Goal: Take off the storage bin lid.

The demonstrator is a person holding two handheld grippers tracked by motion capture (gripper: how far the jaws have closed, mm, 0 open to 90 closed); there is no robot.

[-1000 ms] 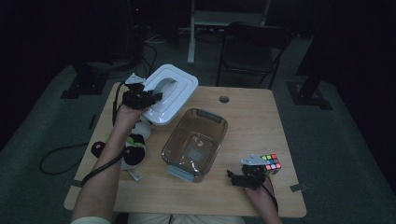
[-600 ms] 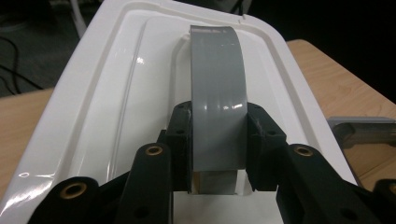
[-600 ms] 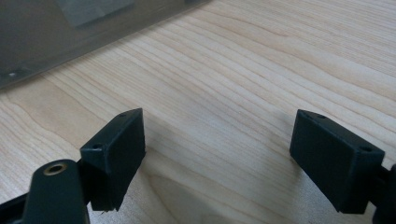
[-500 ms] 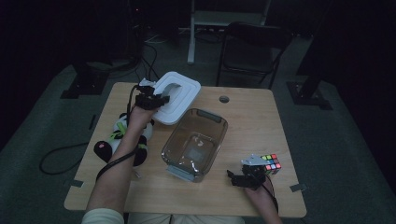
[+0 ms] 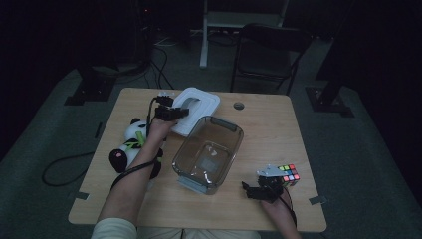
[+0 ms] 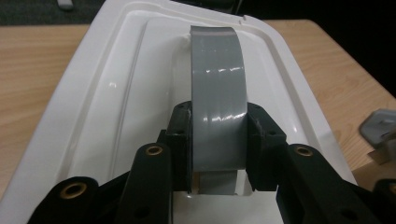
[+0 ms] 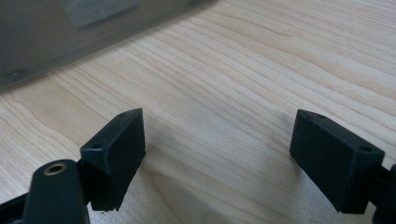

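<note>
Nearest the person, the right tongs point(image 5: 259, 191) rested low at the front right of the tabletop point(image 5: 278, 134), their jaws spread wide with nothing between them; in the right gripper view only bare wood lay between the two black pads point(image 7: 114, 149). A colour-tiled puzzle cube point(image 5: 288, 174) sat just beside them, towards the right edge. Further in, a clear plastic bin point(image 5: 209, 153) stood at the middle of the tabletop, its inside bare. To its left a panda plush toy point(image 5: 130, 145) lay partly under the person's left forearm. Beyond that, the left tongs point(image 5: 175, 113) had closed on the grey handle point(image 6: 218, 93) of the white lid point(image 5: 195, 107); the left gripper view showed both pads pressed against the sides of that arched grey strap, with the lid's white surface spreading out around it. The lid itself sat at the far left of the tabletop, its near edge just beside the bin's far rim; whether it lay flat or was tilted could not be told.
</note>
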